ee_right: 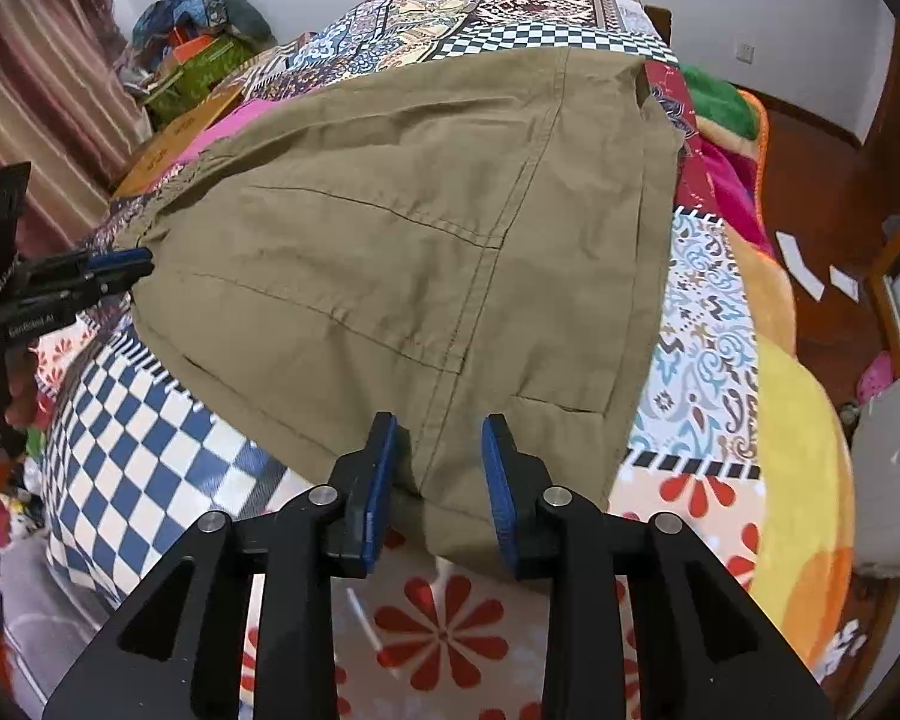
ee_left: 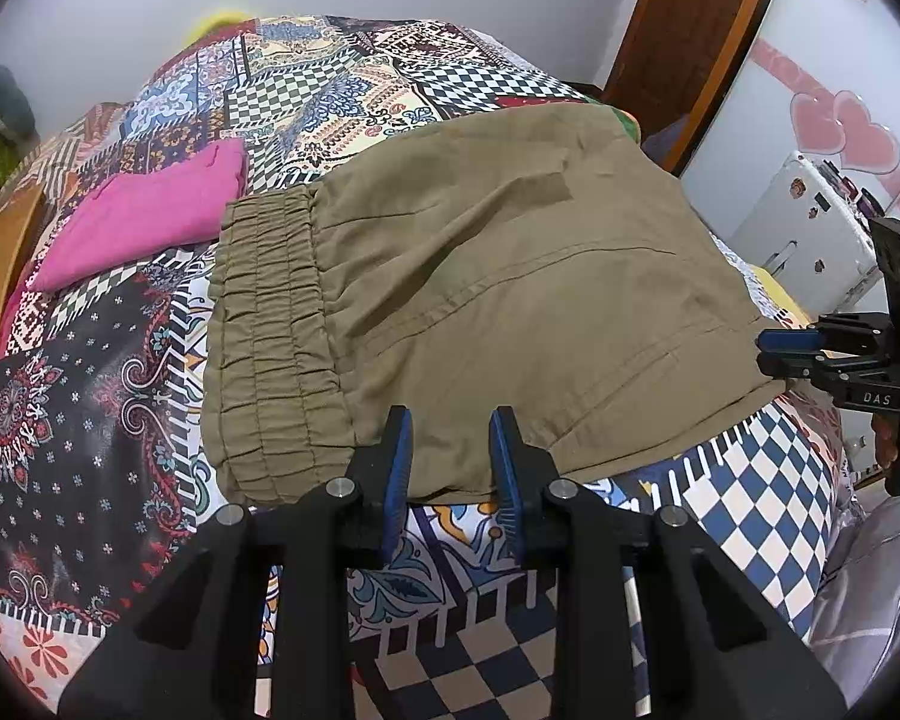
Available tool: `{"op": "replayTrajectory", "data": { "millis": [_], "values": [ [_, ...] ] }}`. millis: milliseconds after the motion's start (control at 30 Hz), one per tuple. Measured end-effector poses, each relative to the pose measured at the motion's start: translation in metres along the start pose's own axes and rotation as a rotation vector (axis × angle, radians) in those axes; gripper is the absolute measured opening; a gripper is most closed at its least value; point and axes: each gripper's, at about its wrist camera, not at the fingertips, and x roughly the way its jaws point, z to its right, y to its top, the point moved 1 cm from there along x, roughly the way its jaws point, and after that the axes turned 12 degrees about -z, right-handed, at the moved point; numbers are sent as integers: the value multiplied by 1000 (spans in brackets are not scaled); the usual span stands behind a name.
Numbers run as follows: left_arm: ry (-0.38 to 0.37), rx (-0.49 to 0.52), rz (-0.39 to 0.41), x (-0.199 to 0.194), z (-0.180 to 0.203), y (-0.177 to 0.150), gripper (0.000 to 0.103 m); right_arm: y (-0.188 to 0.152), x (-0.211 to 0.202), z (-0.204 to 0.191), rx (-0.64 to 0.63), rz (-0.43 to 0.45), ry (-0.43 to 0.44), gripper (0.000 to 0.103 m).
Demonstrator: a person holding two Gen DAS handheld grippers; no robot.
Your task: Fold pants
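Olive-khaki pants (ee_left: pixel 498 300) lie folded in a flat bundle on a patterned bedspread, elastic waistband (ee_left: pixel 270 336) at the left. They also show in the right wrist view (ee_right: pixel 402 252). My left gripper (ee_left: pixel 452 444) is open, its fingers just over the near edge of the pants beside the waistband. My right gripper (ee_right: pixel 438 450) is open over the near corner of the pants. Each gripper shows side-on in the other view, the right (ee_left: pixel 792 348) and the left (ee_right: pixel 126 267), both at the pants' edge.
A folded pink garment (ee_left: pixel 150 210) lies on the patterned bedspread (ee_left: pixel 90 420) left of the pants. Cardboard boxes and clutter (ee_right: pixel 192 72) stand beyond the bed's far left. A white appliance (ee_left: pixel 810 228) and a wooden door (ee_left: pixel 690 18) stand to the right.
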Motion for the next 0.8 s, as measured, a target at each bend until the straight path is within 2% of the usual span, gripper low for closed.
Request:
{"op": "replayTrajectory", "data": {
  "millis": [133, 233, 300, 367, 500, 533, 567, 633, 733, 800],
  "values": [
    [-8, 3, 3, -1, -1, -3, 28, -4, -7, 9, 20, 6, 7, 35],
    [-11, 1, 3, 0, -1, -3, 28, -7, -8, 18, 49, 6, 34, 37],
    [-15, -3, 4, 0, -2, -3, 28, -13, -9, 21, 51, -4, 7, 32],
    [-22, -17, 5, -2, -3, -3, 28, -21, -12, 25, 55, -18, -67, 33],
    [-19, -31, 6, -16, -5, 1, 29, -21, -28, 35, 93, -8, -71, 33],
    [-17, -32, 15, -22, -6, 3, 32, -17, -38, 37, 96, 18, -77, 35],
    [5, -41, 38, -31, -9, 7, 45, -13, -46, 39, 102, 46, -78, 35],
    [38, -65, 85, -46, -17, 14, 59, -2, -62, 42, 110, 102, -73, 35],
    [47, -129, 120, -60, -40, 31, 59, 22, -74, 44, 102, 165, -86, 35],
    [81, -186, 134, -62, -61, 44, 59, 39, -75, 43, 97, 191, -102, 35]
  ]
}}
